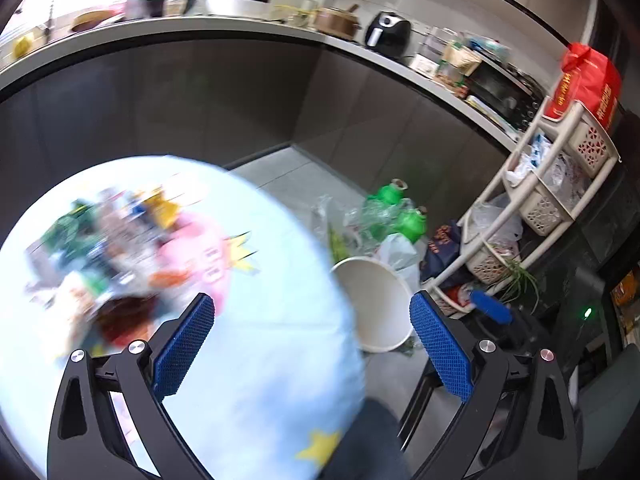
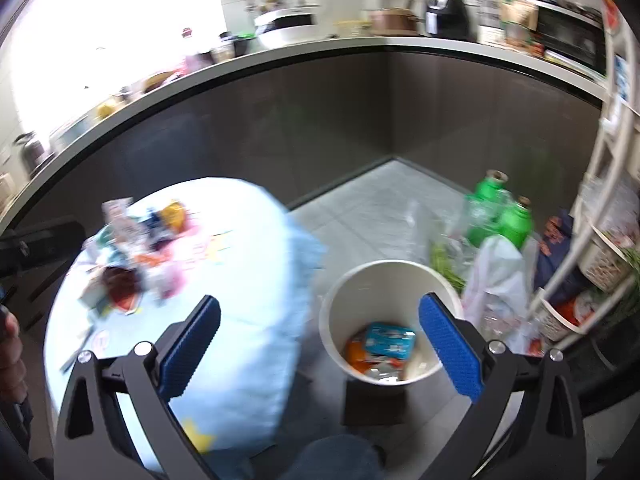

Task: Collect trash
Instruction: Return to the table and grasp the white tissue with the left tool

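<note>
A round table with a light blue cloth [image 1: 260, 340] carries a blurred heap of trash wrappers [image 1: 120, 248]; the heap also shows in the right wrist view [image 2: 136, 248]. A white bin [image 2: 384, 280] stands on the floor right of the table and holds a blue packet [image 2: 390, 340] and an orange wrapper [image 2: 356, 354]. The bin also shows in the left wrist view [image 1: 376, 300]. My left gripper [image 1: 312, 344] is open and empty above the table's right edge. My right gripper [image 2: 320, 344] is open and empty above the gap between table and bin.
Green bottles [image 2: 500, 216] and plastic bags [image 2: 496, 276] lie on the floor behind the bin. A white shelf rack [image 1: 532, 208] stands at the right. A dark kitchen counter [image 1: 240, 80] with appliances curves behind. A dark stand [image 2: 372, 400] sits under the bin.
</note>
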Demonstrator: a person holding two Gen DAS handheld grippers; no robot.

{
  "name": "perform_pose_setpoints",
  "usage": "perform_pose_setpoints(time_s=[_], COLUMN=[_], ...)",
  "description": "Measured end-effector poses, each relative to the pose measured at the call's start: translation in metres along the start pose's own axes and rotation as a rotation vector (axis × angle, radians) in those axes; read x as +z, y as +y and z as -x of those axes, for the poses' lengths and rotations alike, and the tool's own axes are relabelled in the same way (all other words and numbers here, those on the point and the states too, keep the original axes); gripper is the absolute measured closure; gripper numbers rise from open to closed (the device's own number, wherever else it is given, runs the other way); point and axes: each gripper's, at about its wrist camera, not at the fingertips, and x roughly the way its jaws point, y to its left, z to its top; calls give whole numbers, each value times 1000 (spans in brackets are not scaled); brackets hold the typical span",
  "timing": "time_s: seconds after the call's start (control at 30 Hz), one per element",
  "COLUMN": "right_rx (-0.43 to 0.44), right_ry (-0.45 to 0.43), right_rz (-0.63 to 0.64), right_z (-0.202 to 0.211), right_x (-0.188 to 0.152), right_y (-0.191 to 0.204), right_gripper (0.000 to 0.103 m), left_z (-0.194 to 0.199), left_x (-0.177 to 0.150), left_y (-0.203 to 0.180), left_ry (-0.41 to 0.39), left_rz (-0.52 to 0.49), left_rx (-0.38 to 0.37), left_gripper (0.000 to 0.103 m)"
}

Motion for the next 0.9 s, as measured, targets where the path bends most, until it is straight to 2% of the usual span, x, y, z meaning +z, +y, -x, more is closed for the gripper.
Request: perform_pose_setpoints(time_s=[0.17, 0.33, 0.5, 0.57, 0.7, 0.9], right_rx=[85, 161, 232, 252, 266, 246], right_ry=[23, 58, 104, 122, 147, 186], right_rz=[71, 127, 166, 182, 222, 229], right_z=[0, -4, -15, -20, -27, -39], right_x=[-1, -4, -9, -11, -16, -19], right_y=[53, 107, 152, 168, 196, 205], right_gripper=[4, 4, 4, 4, 4, 4], left_z=[39, 69, 85, 85, 75, 38], left_x=[-35, -76, -112, -121, -124, -123], left_y=[59, 125, 175, 191, 206, 213], left_ry=[7, 30, 69, 77, 105, 188], left_rz=[42, 123, 179, 183, 148, 63], left_rx=[59, 182, 231, 231, 229, 235], left_gripper=[9, 9, 9, 10, 20, 35])
